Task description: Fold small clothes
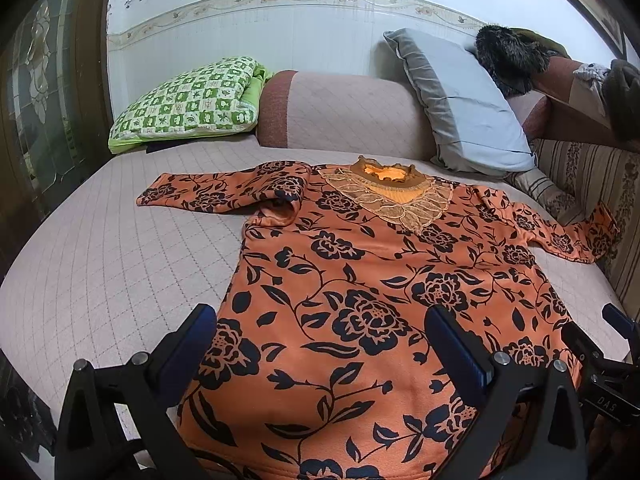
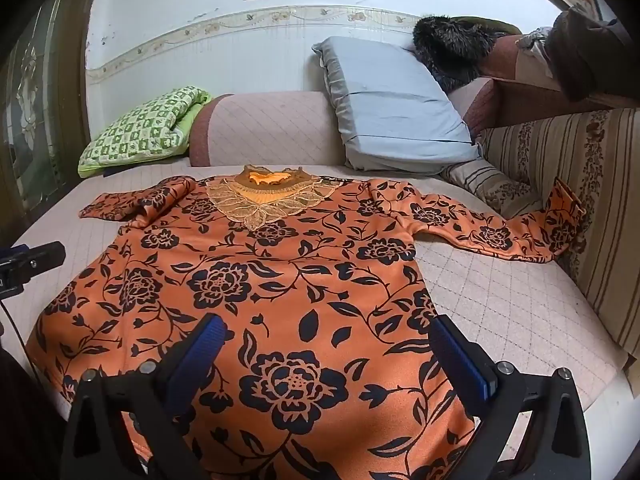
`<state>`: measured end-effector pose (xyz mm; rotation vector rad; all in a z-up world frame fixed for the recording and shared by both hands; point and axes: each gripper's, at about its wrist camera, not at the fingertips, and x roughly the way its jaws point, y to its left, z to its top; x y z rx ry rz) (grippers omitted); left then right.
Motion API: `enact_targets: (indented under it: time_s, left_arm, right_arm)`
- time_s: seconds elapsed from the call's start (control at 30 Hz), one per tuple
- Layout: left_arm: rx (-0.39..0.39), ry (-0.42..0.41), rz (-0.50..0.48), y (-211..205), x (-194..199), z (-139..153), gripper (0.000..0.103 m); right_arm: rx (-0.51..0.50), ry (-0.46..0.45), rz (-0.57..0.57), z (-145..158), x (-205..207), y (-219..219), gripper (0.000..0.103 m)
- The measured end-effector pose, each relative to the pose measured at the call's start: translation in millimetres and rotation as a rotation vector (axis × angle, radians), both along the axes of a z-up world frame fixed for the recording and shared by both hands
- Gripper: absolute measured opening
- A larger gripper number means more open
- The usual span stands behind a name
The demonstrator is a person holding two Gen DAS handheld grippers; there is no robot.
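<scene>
An orange top with black flowers (image 1: pixel 352 280) lies spread flat on the quilted bed, lace collar (image 1: pixel 392 192) at the far end. It also shows in the right wrist view (image 2: pixel 280 272). Its left sleeve (image 1: pixel 216 192) is bunched and folded; its right sleeve (image 2: pixel 500 232) stretches to the sofa side. My left gripper (image 1: pixel 320 336) is open over the top's lower left hem, holding nothing. My right gripper (image 2: pixel 324 344) is open over the lower right hem, holding nothing.
The quilted pink bed cover (image 1: pixel 100 248) has a bolster (image 1: pixel 340 112) at the back, with a green checked pillow (image 1: pixel 188 100) and a grey pillow (image 1: pixel 460 100). A striped sofa side (image 2: pixel 580 200) borders the right. The right gripper shows in the left wrist view (image 1: pixel 608 360).
</scene>
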<state>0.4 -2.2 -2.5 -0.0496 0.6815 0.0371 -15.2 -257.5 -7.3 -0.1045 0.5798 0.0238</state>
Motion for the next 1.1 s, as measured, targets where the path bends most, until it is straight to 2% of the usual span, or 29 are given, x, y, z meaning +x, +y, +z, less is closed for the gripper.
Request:
enact_targets:
  time_s: [0.17,0.27,0.3,0.37,0.4,0.57,0.8,0.87,1.1]
  left_arm:
    - [0.024,-0.004,-0.002,-0.5,-0.7,1.5,0.103]
    - [-0.002,0.002,-0.003,-0.3,-0.6,1.7,0.103]
    - [0.015,-0.005,-0.003,-0.2,-1.3,1.6,0.103]
    - [-0.015,0.004,-0.003,0.0,-0.9,1.5,0.103]
    - [0.001,-0.001,-0.002,-0.2,-0.8,1.9,0.103]
    - [-0.018,0.009,-0.002,-0.1,0.0,1.3,0.103]
    - [-0.073,-0.006,-0.005,0.1,0.0,0.0,0.103]
    - [-0.05,-0.007,-0.005,-0.4,-0.1,-0.1,0.103]
    - [-0.061,-0.004,-0.005,-1.2,0.8,-1.2,0.103]
  right_arm:
    - [0.001,-0.001,-0.001,0.5,0.1,-0.6,0.103]
    - [0.004,-0.001,-0.002,0.1,-0.4,-1.0,0.103]
    - [0.004,-0.002,-0.002,0.2,-0.5,-0.8,0.103]
    - [0.004,-0.002,-0.001,0.3,-0.4,-1.2,0.103]
    - [0.004,-0.001,-0.001,0.3,-0.1,-1.4,0.103]
    - [0.006,0.0,-0.002,0.3,0.1,-2.3,0.103]
    - [0.009,0.001,-0.003,-0.9,-0.2,-2.5,0.103]
    - [0.01,0.0,-0.003,-1.4,-0.1,-2.8,0.103]
    - [0.013,-0.001,-0.003,-1.6,0.1,-2.6,0.103]
